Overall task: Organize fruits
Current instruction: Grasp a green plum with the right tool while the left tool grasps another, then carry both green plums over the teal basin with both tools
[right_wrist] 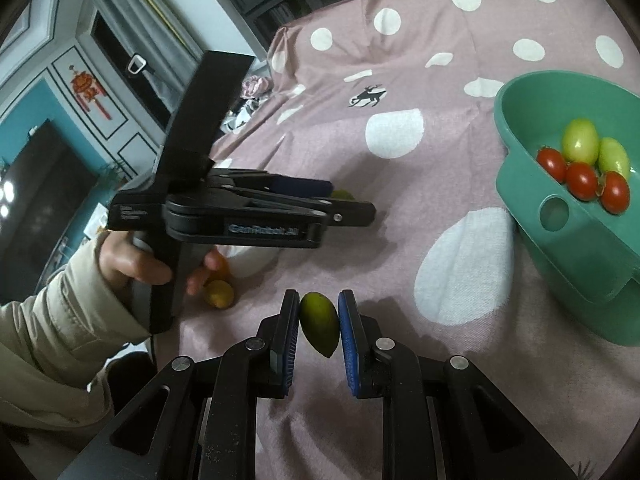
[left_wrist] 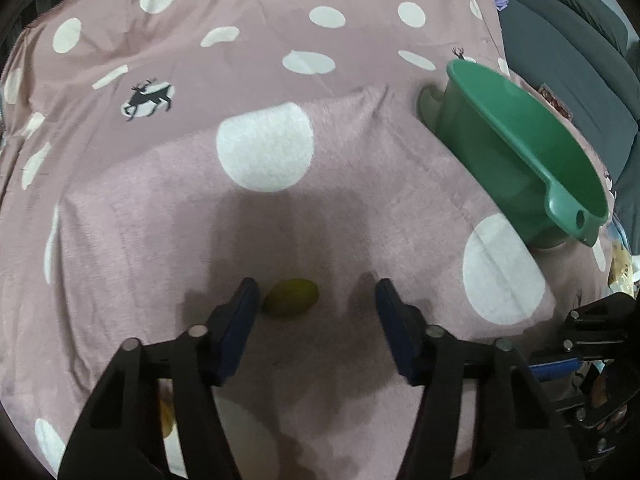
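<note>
My left gripper (left_wrist: 314, 294) is open above the pink dotted cloth (left_wrist: 280, 220), with a green tomato (left_wrist: 291, 297) lying between its fingers, close to the left one. My right gripper (right_wrist: 319, 320) is shut on another green tomato (right_wrist: 319, 322) and holds it above the cloth. A green plastic bowl (right_wrist: 520, 184) stands to the right and holds three red tomatoes (right_wrist: 582, 180) and two green ones (right_wrist: 580, 141). The bowl also shows in the left wrist view (left_wrist: 520, 152). The left gripper (right_wrist: 352, 212) shows side-on in the right wrist view.
An orange-yellow fruit (right_wrist: 219, 294) lies on the cloth under the left hand (right_wrist: 132, 260). A grey sofa (left_wrist: 568, 60) stands beyond the cloth's right edge. A TV and a wall cabinet are at the far left of the right wrist view.
</note>
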Demonstrator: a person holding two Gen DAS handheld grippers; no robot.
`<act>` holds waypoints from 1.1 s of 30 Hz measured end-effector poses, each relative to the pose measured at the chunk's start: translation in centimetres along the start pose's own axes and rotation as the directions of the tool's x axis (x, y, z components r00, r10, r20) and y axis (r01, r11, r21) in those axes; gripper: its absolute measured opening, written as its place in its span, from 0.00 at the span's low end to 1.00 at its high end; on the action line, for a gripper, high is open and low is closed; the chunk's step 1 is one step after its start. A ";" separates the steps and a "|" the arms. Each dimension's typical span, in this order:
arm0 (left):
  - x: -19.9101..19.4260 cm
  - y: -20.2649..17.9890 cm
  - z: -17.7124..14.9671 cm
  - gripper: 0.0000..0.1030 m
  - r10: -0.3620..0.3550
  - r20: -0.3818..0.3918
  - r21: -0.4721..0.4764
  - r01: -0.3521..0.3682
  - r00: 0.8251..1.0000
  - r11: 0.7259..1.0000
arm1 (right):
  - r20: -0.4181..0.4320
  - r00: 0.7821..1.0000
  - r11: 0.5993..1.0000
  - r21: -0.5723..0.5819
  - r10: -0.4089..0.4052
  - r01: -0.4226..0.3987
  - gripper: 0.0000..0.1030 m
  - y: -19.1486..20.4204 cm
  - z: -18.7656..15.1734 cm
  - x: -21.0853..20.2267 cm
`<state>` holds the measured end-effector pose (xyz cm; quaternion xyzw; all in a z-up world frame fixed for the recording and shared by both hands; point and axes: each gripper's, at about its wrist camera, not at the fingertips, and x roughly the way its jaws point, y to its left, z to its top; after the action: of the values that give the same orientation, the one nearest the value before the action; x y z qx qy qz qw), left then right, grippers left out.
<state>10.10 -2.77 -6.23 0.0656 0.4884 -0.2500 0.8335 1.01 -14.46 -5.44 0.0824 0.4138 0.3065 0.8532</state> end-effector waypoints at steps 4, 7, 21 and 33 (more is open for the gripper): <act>-0.1 -0.3 -0.2 0.32 -0.002 0.004 0.020 0.002 1.000 1.000 | -0.002 1.000 1.000 0.007 0.006 -0.006 0.21 -0.2 0.0 0.0; 0.0 -0.2 -0.1 0.24 0.022 0.000 0.022 -0.022 1.000 1.000 | -0.003 1.000 1.000 0.008 0.008 -0.008 0.21 -0.2 0.1 0.0; -0.7 -0.6 -0.7 0.17 -0.002 0.011 -0.041 0.002 1.000 0.999 | 0.006 1.000 1.000 0.015 -0.008 0.008 0.21 -0.1 0.1 -0.3; -4.2 -1.2 -1.7 0.17 -0.008 0.071 -0.109 0.016 0.997 0.994 | 0.037 0.999 0.999 0.012 -0.040 0.040 0.21 0.3 0.5 -1.6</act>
<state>6.57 -1.73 -3.36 0.0081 0.4722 -0.2302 0.8509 0.48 -15.10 -3.92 0.0844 0.4013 0.2855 0.8662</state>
